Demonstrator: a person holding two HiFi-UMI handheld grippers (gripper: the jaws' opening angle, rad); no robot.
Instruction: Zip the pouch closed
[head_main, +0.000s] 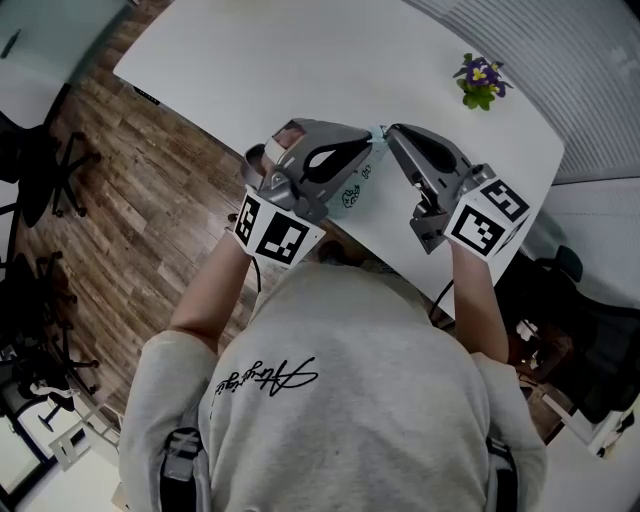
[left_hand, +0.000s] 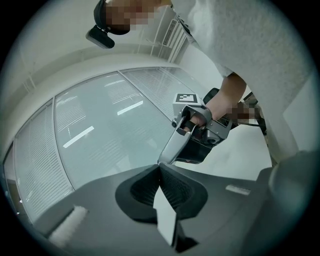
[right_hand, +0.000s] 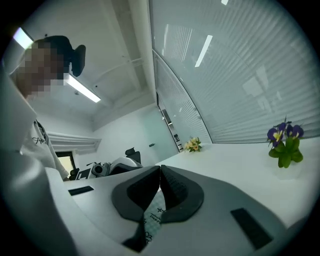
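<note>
Pouch of pale mint cloth with small dark print is held between the 2 grippers, over the near edge of the white table; whether its lower part touches the table I cannot tell.

The left gripper comes in from the left and the right gripper from the right; their tips meet almost nose to nose at the top edge of the pouch, and the pouch hangs down below them, toward the person.

In the left gripper view the jaws of the left gripper are pressed together on a thin pale strip of the pouch, which runs back between the 2 pads; just beyond the tips stands the right gripper, with a hand around its grip and its marker cube above.

In the right gripper view the jaws of the right gripper are also closed, and the printed cloth of the pouch is pinched between the pads.

On the far right of the table stands a small plant with purple flowers, well apart from the pouch; the right gripper view shows it at the right.

At the left of the table is a wooden floor.
</note>
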